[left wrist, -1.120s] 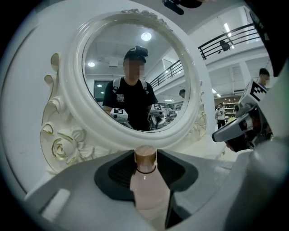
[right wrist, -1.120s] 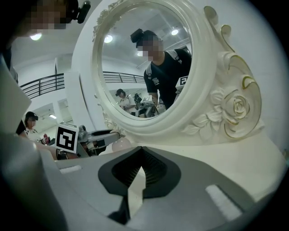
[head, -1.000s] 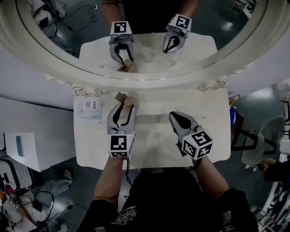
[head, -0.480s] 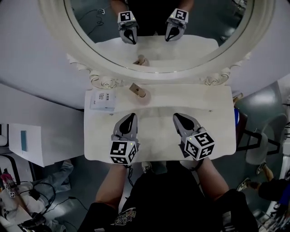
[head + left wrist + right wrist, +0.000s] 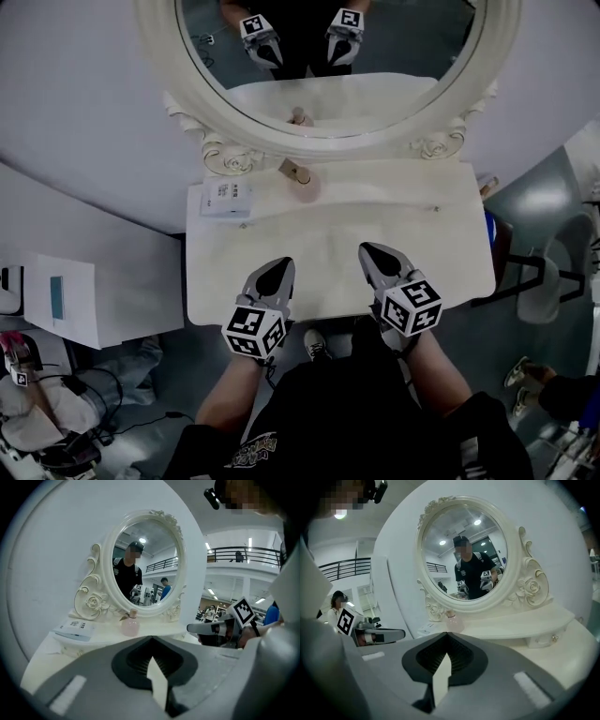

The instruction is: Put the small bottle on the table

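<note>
— Is the small pink glass bottle (image 5: 306, 185) placed?
— Looks done: it stands at the white desk's (image 5: 412, 225) far edge. Nearer, the left tool (image 5: 278, 271) and right tool (image 5: 371, 254) hover, jaws together, empty.

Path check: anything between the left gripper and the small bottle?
Nothing visible. The bottle stands at the back of the table; only bare tabletop lies between it and the shut left gripper. The booklet lies off to one side.
</note>
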### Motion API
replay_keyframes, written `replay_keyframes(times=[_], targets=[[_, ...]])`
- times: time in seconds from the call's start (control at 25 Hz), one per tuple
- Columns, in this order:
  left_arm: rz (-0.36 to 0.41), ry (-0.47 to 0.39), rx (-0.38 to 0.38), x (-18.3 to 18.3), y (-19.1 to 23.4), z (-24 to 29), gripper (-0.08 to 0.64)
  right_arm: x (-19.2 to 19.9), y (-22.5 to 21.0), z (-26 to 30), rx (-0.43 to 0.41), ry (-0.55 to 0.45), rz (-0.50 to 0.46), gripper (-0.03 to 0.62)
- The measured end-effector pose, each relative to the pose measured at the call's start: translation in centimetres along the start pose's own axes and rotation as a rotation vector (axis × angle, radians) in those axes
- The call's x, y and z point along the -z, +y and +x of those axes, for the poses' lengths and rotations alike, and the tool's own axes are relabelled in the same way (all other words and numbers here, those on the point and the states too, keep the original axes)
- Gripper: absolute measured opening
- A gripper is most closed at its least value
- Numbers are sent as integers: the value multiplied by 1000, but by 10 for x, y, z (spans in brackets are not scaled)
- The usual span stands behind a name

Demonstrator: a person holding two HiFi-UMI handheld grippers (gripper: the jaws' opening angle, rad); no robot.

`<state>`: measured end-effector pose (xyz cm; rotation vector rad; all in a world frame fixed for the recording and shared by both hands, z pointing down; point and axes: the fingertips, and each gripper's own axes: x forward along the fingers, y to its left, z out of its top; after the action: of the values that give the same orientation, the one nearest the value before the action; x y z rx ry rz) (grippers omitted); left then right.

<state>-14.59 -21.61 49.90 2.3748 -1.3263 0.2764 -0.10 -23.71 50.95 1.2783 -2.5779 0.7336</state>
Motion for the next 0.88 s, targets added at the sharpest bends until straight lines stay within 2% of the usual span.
replay_keyframes(times=[0.48,0.64,0.88], targets=[[11,15,120,32,-35,-56,0,42,48,-39,59,-24,32,28],[15,23,128,40,-39,-73,0,46,64,-49,59,-14,9,29],[-1,6,99,41,-53,-80,0,42,69,-59,27,1,-29,28]])
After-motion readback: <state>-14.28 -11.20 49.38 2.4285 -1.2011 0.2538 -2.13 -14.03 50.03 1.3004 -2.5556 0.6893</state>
